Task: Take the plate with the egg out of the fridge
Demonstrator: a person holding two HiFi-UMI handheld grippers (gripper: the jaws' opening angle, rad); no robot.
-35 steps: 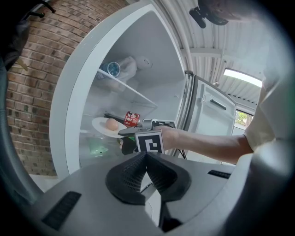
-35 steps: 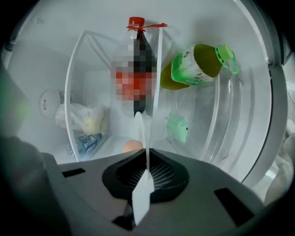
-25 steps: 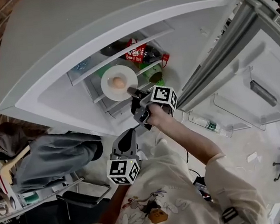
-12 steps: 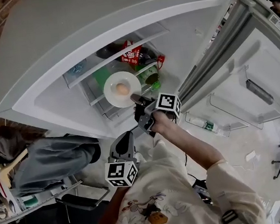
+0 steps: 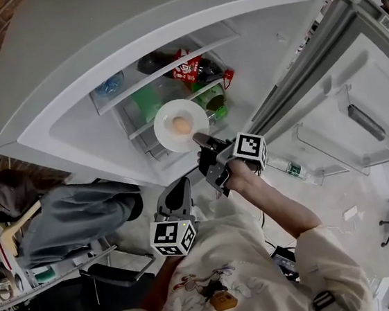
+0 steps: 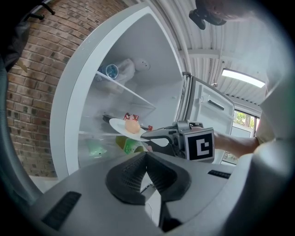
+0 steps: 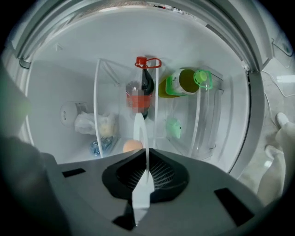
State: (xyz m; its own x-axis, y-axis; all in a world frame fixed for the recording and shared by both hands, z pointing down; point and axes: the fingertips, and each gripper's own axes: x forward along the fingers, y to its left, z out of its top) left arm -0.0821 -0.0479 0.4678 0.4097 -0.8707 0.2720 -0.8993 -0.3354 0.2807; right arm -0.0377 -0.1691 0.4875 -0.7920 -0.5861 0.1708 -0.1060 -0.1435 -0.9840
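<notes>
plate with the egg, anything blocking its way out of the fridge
Nothing visible does. The right claw holds the plate by its rim at the fridge's open front; the door stands wide, the left claw hangs below.

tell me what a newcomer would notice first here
The white plate with an egg on it, pinched at its rim by the right tool at the mouth of the open fridge. Behind it sit a red-capped dark bottle and a green bottle; the left tool hangs shut and empty below.
</notes>
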